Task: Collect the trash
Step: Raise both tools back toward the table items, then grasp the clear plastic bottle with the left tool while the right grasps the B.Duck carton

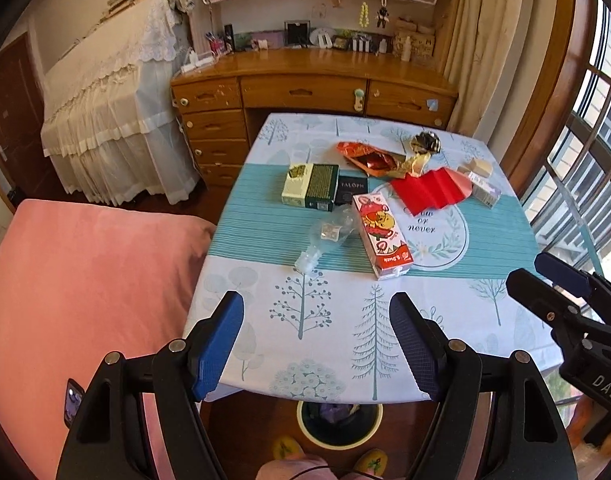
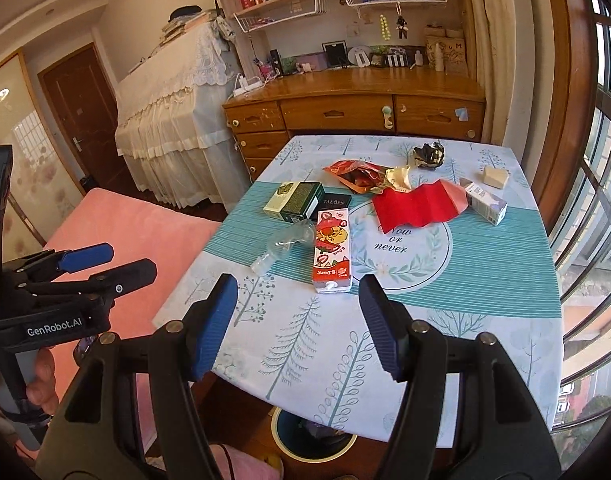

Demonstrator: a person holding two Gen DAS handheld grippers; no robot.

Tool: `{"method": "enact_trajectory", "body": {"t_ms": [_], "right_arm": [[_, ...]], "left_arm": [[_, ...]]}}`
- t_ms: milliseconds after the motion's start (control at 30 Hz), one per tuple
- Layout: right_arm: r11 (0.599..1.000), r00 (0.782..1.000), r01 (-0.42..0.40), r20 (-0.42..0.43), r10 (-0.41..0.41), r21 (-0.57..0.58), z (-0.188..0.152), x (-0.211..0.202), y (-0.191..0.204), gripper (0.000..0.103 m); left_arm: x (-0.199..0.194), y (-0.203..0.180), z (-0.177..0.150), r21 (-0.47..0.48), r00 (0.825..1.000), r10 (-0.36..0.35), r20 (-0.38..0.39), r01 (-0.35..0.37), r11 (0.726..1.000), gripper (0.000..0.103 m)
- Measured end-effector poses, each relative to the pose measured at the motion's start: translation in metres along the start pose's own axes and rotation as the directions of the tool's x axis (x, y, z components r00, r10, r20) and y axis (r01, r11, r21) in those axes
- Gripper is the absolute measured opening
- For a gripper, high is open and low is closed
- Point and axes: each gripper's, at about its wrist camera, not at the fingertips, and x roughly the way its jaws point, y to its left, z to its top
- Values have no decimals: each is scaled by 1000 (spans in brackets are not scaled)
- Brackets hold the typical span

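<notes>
With both the left claw point(image 1: 316, 344) and right claw point(image 2: 297, 326) wide and empty, the crushed clear plastic bottle point(image 1: 325, 236) just ahead could be knocked off the tree-patterned bench point(image 1: 445, 320) edge, missing the dark round bin point(image 1: 339, 424) below.

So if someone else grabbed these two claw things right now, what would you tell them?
Left gripper: open, empty, above the table's near edge. Right gripper: open, empty, alongside.
On the table: juice carton, clear plastic bottle, green box, orange snack bag, red paper, small white carton, dark crumpled wrapper.
Bin: on the floor under the near edge, something already inside.
Left: everything on the table. The juice carton and bottle lie nearest.
</notes>
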Motion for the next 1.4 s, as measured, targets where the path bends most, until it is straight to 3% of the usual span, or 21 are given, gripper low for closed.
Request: {"method": "enact_trajectory", "body": {"t_ms": [167, 400, 733, 933, 1067, 1400], "right_arm": [[999, 999, 36, -43, -34, 40, 8, 37, -16, 60], [982, 991, 116, -82, -104, 147, 22, 90, -29, 60], [939, 971, 211, -166, -171, 272, 22, 166, -38, 60], [923, 958, 247, -217, -187, 296, 16, 202, -39, 60], [921, 951, 260, -244, -192, 289, 18, 223, -35, 60], [929, 919, 290, -337, -204, 229, 25, 275, -31, 64]], "left_arm": [[55, 1, 21, 43, 995, -60, -86, 63, 997, 77], [142, -5, 55, 164, 972, -114, -205, 149, 975, 77], [264, -10, 81, 250, 932, -89, -350, 185, 951, 77], [300, -14, 88, 289, 922, -84, -379, 204, 935, 76], [317, -12, 93, 293, 909, -97, -406, 230, 928, 63], [320, 26, 106, 231, 897, -170, -408, 281, 932, 61]]}}
